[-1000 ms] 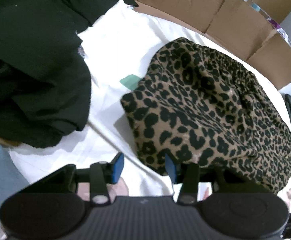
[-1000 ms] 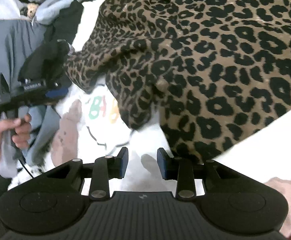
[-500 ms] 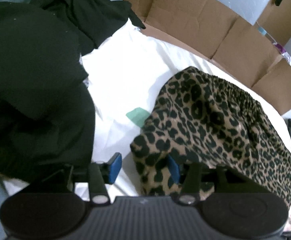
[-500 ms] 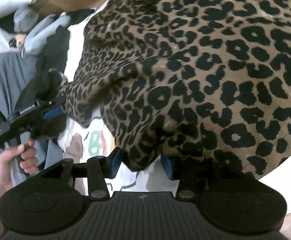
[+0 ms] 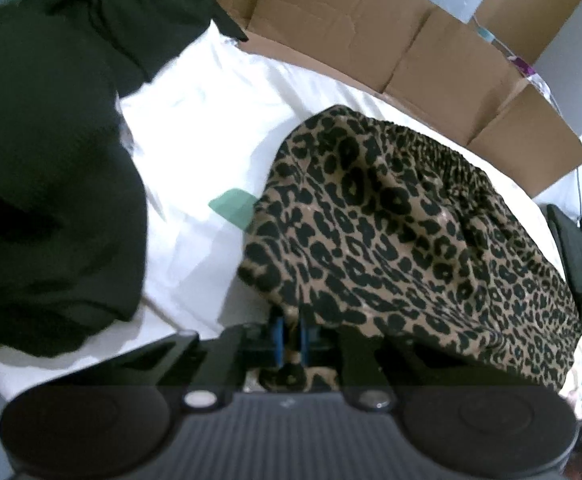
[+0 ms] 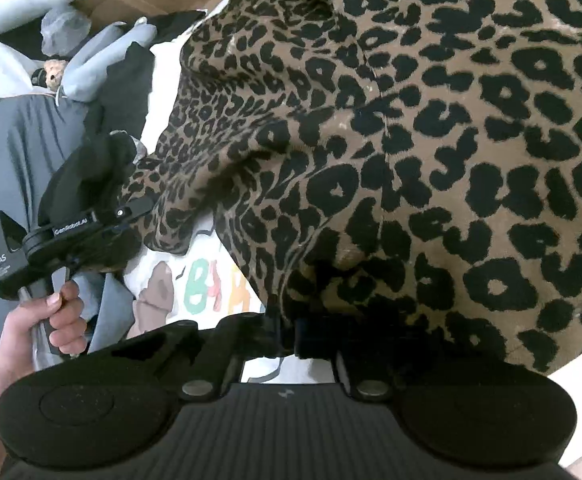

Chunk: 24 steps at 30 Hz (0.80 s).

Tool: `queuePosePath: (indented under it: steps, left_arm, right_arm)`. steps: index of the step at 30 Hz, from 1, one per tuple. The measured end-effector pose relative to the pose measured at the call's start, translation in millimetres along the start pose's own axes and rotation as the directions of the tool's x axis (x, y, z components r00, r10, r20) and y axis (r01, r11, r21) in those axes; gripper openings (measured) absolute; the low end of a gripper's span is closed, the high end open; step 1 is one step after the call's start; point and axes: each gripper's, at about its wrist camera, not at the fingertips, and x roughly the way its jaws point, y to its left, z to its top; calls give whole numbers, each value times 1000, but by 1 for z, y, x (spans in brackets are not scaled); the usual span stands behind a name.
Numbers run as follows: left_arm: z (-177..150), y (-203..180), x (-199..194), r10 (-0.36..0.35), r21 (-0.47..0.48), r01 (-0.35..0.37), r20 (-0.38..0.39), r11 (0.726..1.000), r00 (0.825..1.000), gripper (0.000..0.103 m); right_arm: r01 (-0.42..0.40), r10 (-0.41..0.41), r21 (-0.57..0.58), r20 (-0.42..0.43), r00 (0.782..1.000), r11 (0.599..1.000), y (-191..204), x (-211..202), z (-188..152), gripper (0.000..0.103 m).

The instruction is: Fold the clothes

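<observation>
— Left wrist view: my left claw [image 5: 291, 338] has just closed and pinches the near hem of the leopard-print garment [image 5: 411, 232], which lies on the white sheet [image 5: 211, 140].

— And the right?

— My right claw [image 6: 287, 334] has just pinched another edge. Nothing is folded yet, I judge; the black clothes [image 5: 43, 160] wait beside it.

- I count one leopard-print garment [image 5: 403, 232] on the white sheet [image 5: 207, 140].
- I count one pile of black clothes [image 5: 47, 184] on the left.
- I count two grippers: my left gripper [image 5: 289, 338] and my right gripper [image 6: 289, 336].
- I see one hand [image 6: 51, 320] in the right wrist view.
- I see one green tag [image 5: 235, 207].
- I cannot count the brown cardboard boxes [image 5: 443, 60] behind exactly.
</observation>
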Motion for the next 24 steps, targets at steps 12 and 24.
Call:
queuePosePath:
  steps: [12,24]
  left_arm:
    - [22,-27,-53,49,32,-51,53,998,997,2]
    - [31,-32,-38,139,104,-140,24,985,990,3]
  right_arm:
    - [-47,46,-51,-16,999,998,13,-47,4,3]
    - [-17,17,-6,-23,1000,1000,6,-66,16,3]
